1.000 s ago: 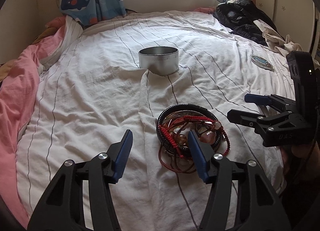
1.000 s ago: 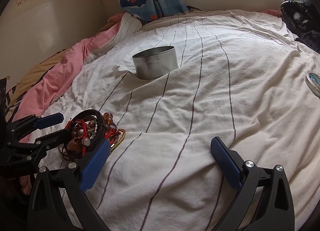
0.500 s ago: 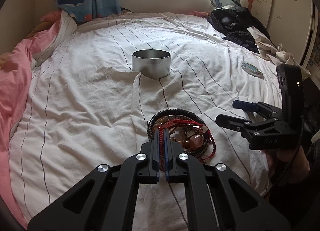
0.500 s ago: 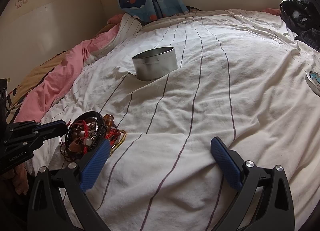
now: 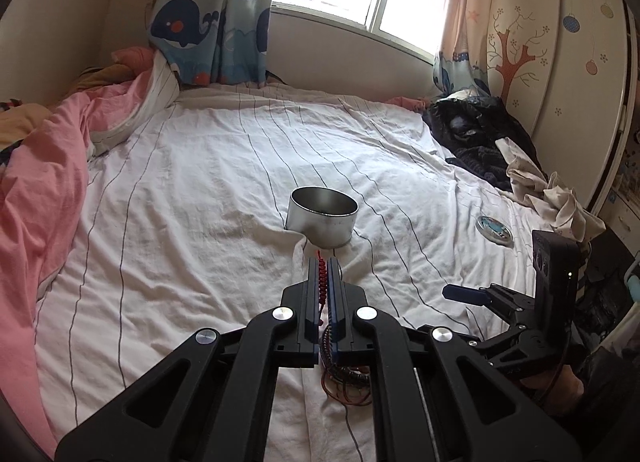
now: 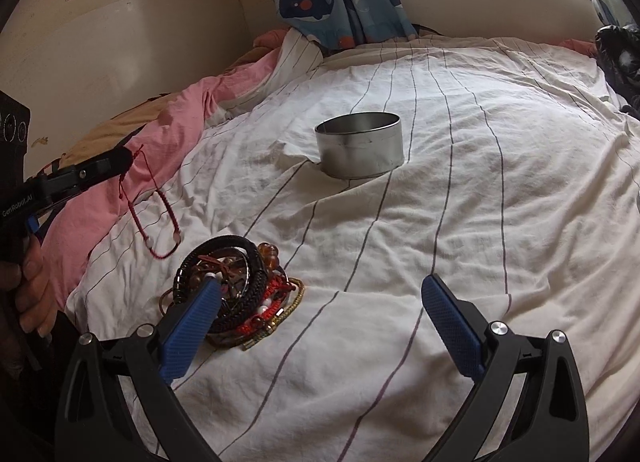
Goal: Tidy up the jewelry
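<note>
My left gripper is shut on a red braided bracelet and holds it lifted above the bed; in the right wrist view the bracelet hangs from the left gripper at the far left. A pile of bracelets lies on the white striped sheet, just past my right gripper's left finger. My right gripper is open and empty above the sheet. A round metal tin stands open mid-bed, also in the right wrist view.
A pink quilt lies bunched along the left side. Dark and beige clothes are heaped at the right. A small round lid lies right of the tin. The right gripper shows in the left wrist view.
My left gripper shut on the red bracelet in the pile and lifted it up and away, towards the tin. The right gripper stayed open and nearly still.
</note>
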Tool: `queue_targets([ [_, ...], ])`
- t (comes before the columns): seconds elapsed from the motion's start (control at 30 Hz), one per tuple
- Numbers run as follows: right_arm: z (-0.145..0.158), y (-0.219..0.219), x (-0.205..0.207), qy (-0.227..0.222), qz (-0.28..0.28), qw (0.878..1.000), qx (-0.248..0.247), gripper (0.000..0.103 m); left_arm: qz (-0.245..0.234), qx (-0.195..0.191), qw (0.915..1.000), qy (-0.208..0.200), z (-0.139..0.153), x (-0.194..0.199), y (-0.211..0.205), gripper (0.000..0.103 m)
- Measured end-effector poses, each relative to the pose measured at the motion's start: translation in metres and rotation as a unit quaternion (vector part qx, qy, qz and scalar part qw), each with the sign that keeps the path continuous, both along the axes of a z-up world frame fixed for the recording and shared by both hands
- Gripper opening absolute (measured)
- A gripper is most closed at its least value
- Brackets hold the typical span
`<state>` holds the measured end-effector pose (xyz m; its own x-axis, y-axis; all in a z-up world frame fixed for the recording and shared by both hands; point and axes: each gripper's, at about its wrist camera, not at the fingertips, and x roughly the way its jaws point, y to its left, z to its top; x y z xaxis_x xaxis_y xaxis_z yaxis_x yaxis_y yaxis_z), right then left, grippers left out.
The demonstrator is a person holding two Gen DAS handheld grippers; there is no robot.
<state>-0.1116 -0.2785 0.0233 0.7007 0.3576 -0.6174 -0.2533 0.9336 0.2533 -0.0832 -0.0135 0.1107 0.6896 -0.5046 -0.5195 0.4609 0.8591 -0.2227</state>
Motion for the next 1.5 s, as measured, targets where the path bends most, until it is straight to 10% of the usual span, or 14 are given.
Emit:
queue_targets([
  [0.13, 0.002, 0.011, 0.014, 0.018, 0.021, 0.999, -0.018, 0.061, 0.001, -0.002, 1.0000, -0.001, 0.001, 0.004, 0.000, 0.003],
  [0.53, -0.007, 0.032, 0.025, 0.050, 0.083, 0.995, -0.019, 0.011, -0.002, -0.001, 1.0000, 0.005, -0.003, 0.010, -0.009, 0.004],
  [1.1, 0.009, 0.011, 0.019, 0.056, 0.074, 0.995, 0.048, 0.001, 0.004, 0.000, 1.0000, 0.008, -0.007, 0.012, -0.009, 0.004],
  [1.23, -0.001, 0.013, 0.020, 0.061, 0.062, 0.995, 0.045, 0.054, 0.003, -0.001, 1.0000, 0.008, -0.007, 0.012, -0.009, 0.004],
  [1.5, -0.019, 0.019, 0.033, 0.101, 0.089, 0.988, 0.076, 0.022, 0.002, 0.000, 1.0000, 0.008, -0.008, 0.012, -0.011, 0.004],
])
